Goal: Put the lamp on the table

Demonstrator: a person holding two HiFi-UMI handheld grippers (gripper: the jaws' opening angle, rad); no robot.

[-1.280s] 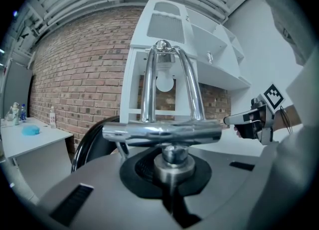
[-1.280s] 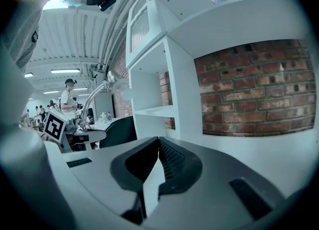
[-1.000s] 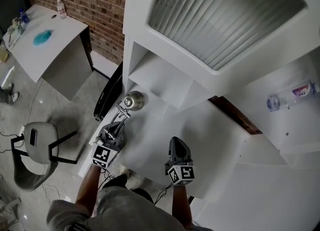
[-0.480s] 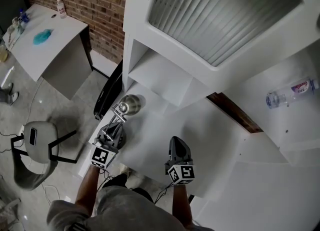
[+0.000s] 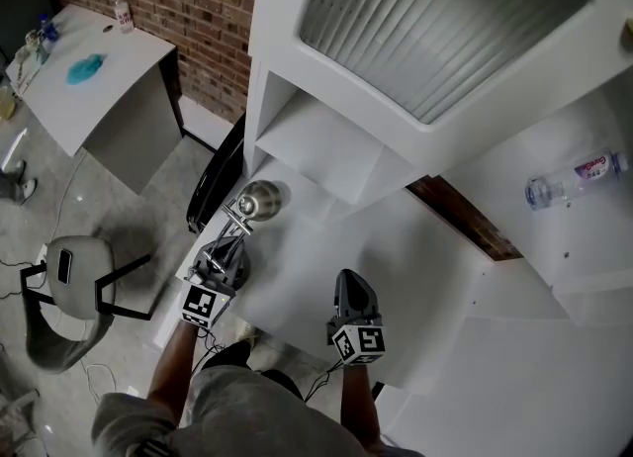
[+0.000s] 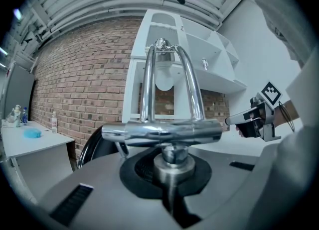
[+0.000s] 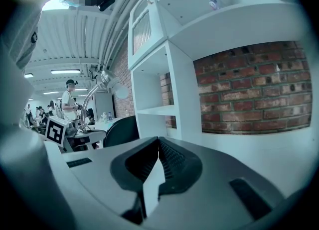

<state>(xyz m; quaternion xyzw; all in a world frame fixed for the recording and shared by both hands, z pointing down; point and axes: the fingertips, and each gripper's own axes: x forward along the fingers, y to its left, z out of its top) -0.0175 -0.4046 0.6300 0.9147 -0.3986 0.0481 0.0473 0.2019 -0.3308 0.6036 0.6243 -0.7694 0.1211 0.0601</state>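
A chrome lamp (image 5: pixel 255 204) with a round head and two thin arms stands up from my left gripper (image 5: pixel 220 265), which is shut on its short stem just under the crossbar (image 6: pixel 167 132). It hangs over the left edge of the white table (image 5: pixel 316 257); whether it touches the top I cannot tell. The bulb shows between the arms in the left gripper view. My right gripper (image 5: pixel 353 292) is over the table's near part, shut and empty (image 7: pixel 157 159). The lamp (image 7: pixel 99 87) shows to its left in the right gripper view.
A white shelf unit (image 5: pixel 326 148) rises behind the table, with a plastic bottle (image 5: pixel 574 180) lying on a shelf at the right. A black chair (image 5: pixel 213 183) stands by the table's left edge. Further left are a grey stool (image 5: pixel 67 272) and a white side table (image 5: pixel 99 99).
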